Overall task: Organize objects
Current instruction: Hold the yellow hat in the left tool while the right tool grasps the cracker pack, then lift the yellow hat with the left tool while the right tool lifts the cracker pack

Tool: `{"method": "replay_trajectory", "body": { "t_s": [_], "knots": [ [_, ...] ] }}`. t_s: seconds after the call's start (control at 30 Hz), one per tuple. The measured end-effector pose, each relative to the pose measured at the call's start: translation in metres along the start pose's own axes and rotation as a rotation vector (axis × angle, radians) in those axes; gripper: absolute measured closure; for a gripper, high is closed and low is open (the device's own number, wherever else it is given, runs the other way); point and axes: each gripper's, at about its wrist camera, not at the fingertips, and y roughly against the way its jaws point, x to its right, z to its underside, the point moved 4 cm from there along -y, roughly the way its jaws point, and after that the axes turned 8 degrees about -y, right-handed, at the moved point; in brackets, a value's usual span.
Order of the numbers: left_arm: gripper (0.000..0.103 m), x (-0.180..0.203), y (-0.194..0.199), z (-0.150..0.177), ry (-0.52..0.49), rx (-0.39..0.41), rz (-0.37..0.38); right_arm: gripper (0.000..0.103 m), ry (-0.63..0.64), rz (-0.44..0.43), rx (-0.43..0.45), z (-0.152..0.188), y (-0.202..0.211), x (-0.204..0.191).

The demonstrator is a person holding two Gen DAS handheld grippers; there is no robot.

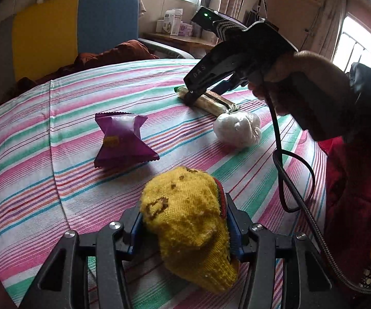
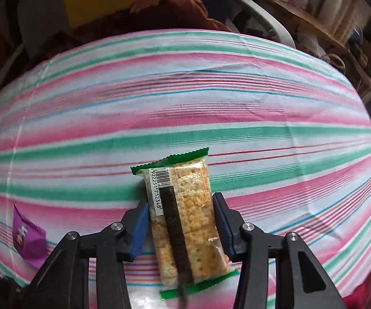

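My left gripper (image 1: 184, 228) is shut on a yellow knitted sock (image 1: 188, 226) with brown marks, held just above the striped tablecloth (image 1: 56, 134). A purple snack packet (image 1: 122, 140) lies ahead at left and a white wrapped ball (image 1: 237, 128) ahead at right. My right gripper (image 2: 180, 221) straddles a green-edged cracker packet (image 2: 183, 216) lying on the cloth; the jaws stand close on both sides, with a slight gap at the right. In the left wrist view the right gripper (image 1: 194, 94) is down on that cracker packet (image 1: 208, 101). The purple packet (image 2: 28, 237) shows at the lower left of the right wrist view.
A yellow and blue chair (image 1: 74, 28) with brown cloth (image 1: 113, 56) stands beyond the table's far edge. A wooden shelf (image 1: 183, 38) with boxes is behind it. The right gripper's cable (image 1: 285, 180) hangs over the table's right side.
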Motion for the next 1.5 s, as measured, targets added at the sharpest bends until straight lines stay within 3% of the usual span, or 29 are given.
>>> {"method": "replay_trajectory", "body": {
  "t_s": [0.37,0.63,0.83,1.2,1.5],
  "knots": [
    [0.048,0.001,0.003,0.001,-0.01,-0.002,-0.012,0.054,0.052,0.022,0.019,0.002,0.001,-0.001],
    [0.048,0.002,0.001,-0.001,-0.026,-0.005,-0.038,0.059,0.124,0.077,0.05,0.015,0.011,-0.024],
    [0.054,0.002,0.003,-0.002,-0.027,-0.007,-0.062,0.059,0.137,0.075,0.057,0.014,0.013,-0.026],
    [0.055,0.007,0.016,0.007,-0.035,-0.02,-0.181,0.059,0.204,0.043,0.062,0.02,0.01,-0.045],
    [0.056,-0.003,0.043,0.008,0.028,-0.024,-0.24,0.059,0.213,0.057,0.075,0.019,0.01,-0.046]
  ]
}}
